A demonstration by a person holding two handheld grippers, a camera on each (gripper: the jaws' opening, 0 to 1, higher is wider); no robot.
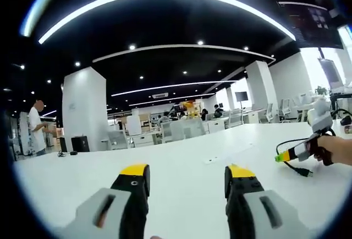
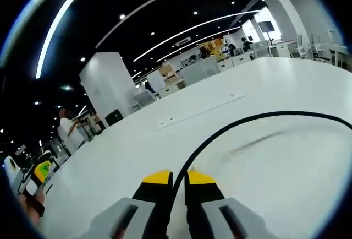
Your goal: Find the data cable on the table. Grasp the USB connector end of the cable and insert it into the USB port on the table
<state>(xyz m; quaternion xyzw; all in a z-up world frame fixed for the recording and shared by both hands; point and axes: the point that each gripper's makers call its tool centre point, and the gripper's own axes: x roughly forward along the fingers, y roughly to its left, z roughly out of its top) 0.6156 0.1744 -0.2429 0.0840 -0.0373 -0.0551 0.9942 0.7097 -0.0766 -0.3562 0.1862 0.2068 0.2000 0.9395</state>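
Right gripper (image 2: 179,179): yellow-tipped jaws almost together, pinched on the thin black data cable (image 2: 242,121). The grip is on the cord, not the plug. The cord leaves the jaws forward, then arcs off to the right across the white table (image 2: 137,151).

In the left gripper view the right gripper comes in from the right with a hand (image 1: 336,150) on it. The black plug end (image 1: 304,171) trails below and behind its tips, on or just above the table, cannot tell which. It's too small to confirm as the USB end.

Left gripper (image 1: 187,172): jaws wide apart, nothing between them, over bare table, well apart from the cable.

Port: a faint pale flush strip (image 1: 231,153) in the table top ahead of the left gripper might be it, cannot tell.

My read: the step in hand is getting hold of the connector, and that's not yet done. To do it well:
- Don't insert from a cord grip. The plug will flop and you'd have no control of its angle.
- Rest the plug on the table and pin the cord with the left gripper. Then re-grip on the plug body, jaws across the flat sides, tip sticking out forward.
- Leave slack in the arc so the cord doesn't drag the plug sideways.
- Confirm the port's spot and orientation before the approach, then push straight along its axis.
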